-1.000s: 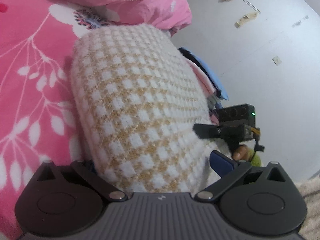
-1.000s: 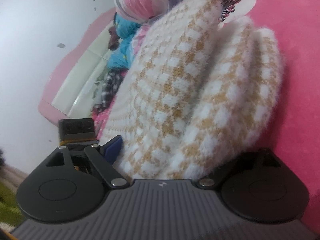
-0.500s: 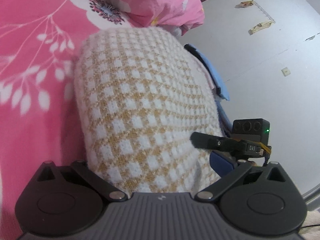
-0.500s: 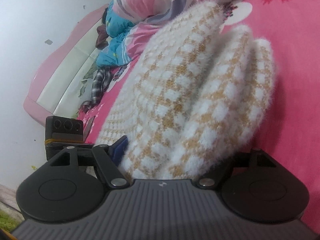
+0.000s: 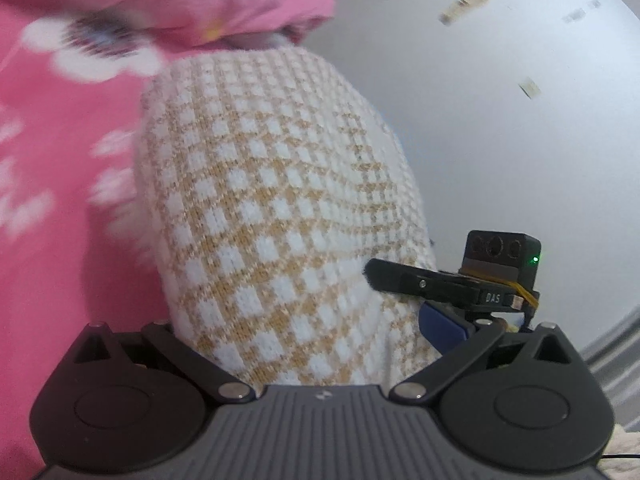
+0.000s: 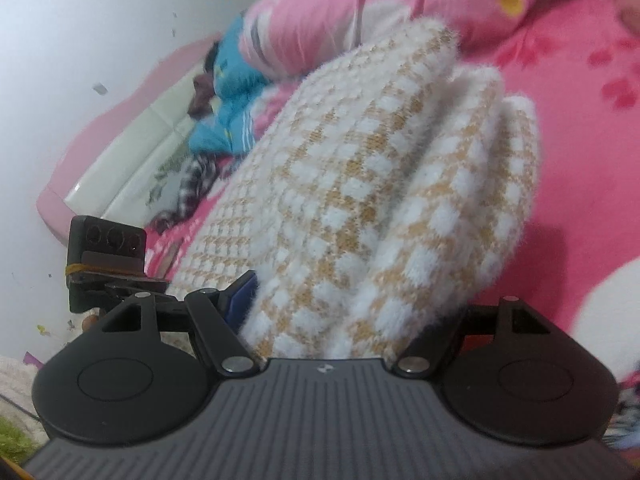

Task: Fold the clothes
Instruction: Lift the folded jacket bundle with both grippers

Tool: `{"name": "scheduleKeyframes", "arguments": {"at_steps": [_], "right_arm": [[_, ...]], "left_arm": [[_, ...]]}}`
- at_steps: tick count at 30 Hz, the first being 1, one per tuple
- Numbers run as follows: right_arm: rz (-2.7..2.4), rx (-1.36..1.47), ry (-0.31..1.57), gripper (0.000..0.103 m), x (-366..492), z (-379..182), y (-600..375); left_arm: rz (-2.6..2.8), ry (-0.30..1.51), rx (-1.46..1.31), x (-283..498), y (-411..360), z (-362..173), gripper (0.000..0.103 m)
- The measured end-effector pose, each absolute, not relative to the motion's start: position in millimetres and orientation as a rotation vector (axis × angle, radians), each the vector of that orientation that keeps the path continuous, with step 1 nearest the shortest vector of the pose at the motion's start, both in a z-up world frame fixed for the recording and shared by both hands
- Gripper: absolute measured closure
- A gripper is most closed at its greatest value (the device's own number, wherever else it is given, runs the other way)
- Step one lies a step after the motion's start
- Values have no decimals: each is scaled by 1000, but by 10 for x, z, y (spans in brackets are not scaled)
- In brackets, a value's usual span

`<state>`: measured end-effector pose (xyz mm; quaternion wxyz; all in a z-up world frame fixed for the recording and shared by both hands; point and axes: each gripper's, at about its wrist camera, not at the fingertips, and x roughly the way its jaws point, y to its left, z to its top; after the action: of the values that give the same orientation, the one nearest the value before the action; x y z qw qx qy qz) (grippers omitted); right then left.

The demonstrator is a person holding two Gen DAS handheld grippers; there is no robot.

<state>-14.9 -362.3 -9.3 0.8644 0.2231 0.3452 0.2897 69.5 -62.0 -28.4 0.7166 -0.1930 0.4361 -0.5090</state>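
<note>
The only readable mark is "DAS" on the right claw (image 5: 448, 300), seen from the left wrist

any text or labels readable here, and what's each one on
"DAS": white letters on the black body of the right tongs, seen from the left wrist view beside the checked sweater.
Small logo mark on the grey grooved housing: a symbol, not readable text.
Scraps stuck on the wall: too blurred to read.

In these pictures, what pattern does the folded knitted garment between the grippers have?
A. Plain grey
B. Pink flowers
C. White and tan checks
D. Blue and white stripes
C: the folded knitted garment shows small white squares on a tan ground in both wrist views; the flowers belong to the pink bedsheet beneath it.
</note>
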Motion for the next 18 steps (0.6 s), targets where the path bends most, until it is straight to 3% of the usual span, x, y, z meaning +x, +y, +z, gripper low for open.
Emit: {"name": "scheduleKeyframes", "arguments": {"at_steps": [8,18], "right_arm": [[542,327,545,31,24,779,-4803],[431,106,458,26,1193,1988,-6418]], "left_arm": [[-1311,822,-303,1148,-2049,489,1],[-1407,662,-350,2250,-3731,1229,1]]}}
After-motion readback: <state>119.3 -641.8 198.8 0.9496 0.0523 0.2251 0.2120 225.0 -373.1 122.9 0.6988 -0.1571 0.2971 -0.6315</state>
